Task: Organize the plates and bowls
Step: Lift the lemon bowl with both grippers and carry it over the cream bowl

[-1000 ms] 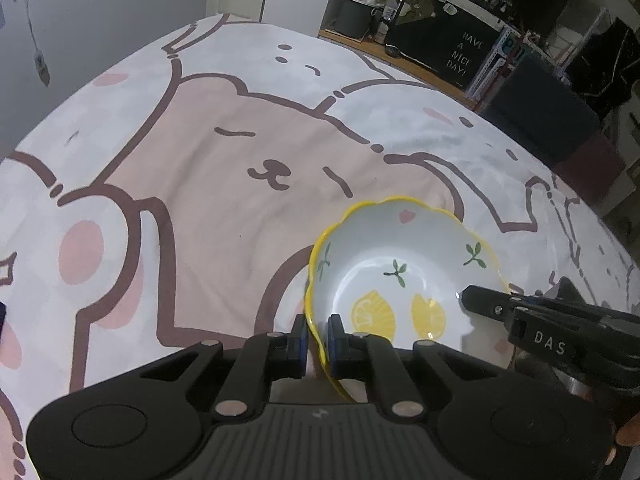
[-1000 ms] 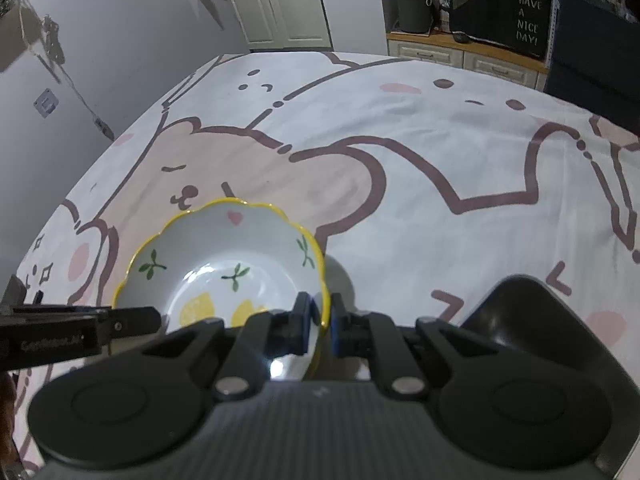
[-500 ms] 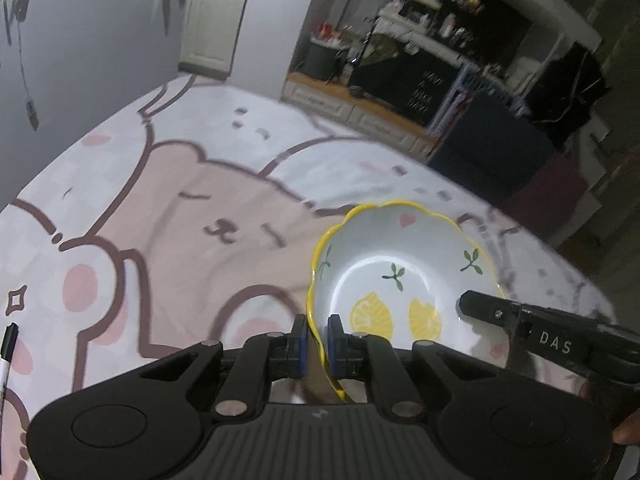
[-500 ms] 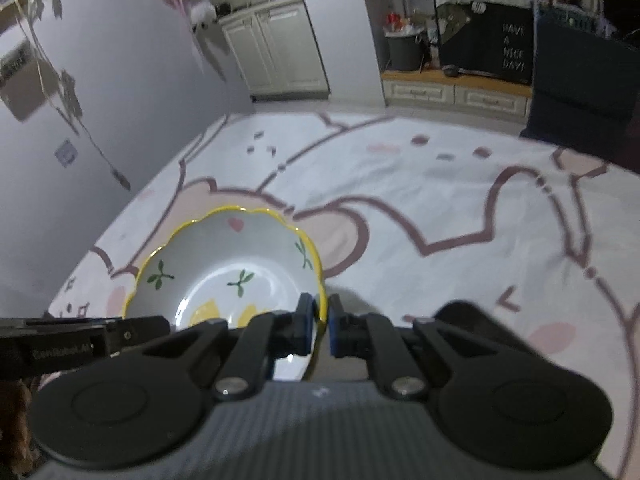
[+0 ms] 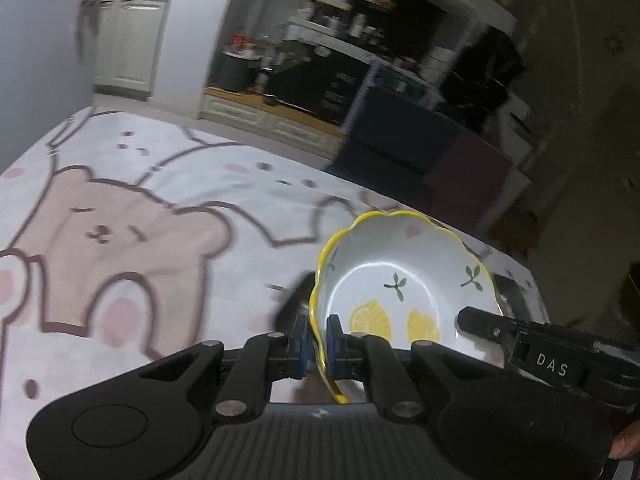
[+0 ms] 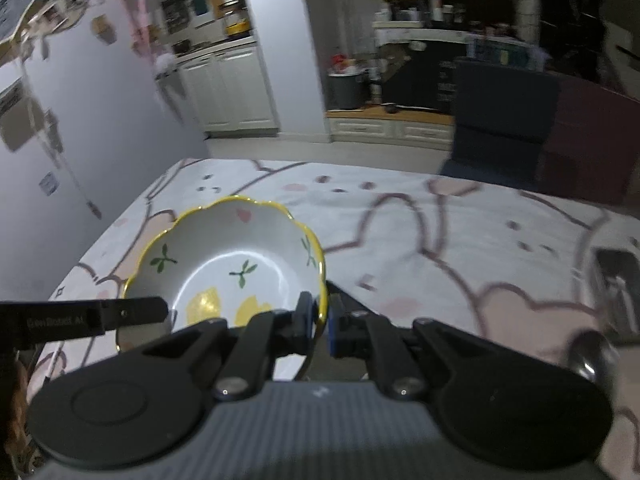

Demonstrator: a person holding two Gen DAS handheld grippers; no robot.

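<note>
The bowl (image 5: 404, 280) is white inside, with a scalloped yellow rim, two yellow lemon slices painted near the bottom, small green leaf sprigs on the walls and a pink heart near the far rim. It is held up above the table (image 5: 240, 240), which wears a cloth printed with pale pink bears outlined in brown; the bowl sits over the cloth toward the table's near right side in the left wrist view, tilted a little.

The left gripper (image 5: 316, 344) is clamped on the bowl's near-left rim, one blue pad inside the wall and one outside. The right gripper (image 6: 320, 320) pinches the opposite rim the same way; in the left wrist view it (image 5: 500, 332) reaches in from the right.

The bowl's underside and its near edge are hidden behind the gripper bodies. The room beyond the table is dim and smeared with blur, so the shelves and cabinets are hard to read. A dark object at the table's right edge in the right wrist view is too blurred to identify.
</note>
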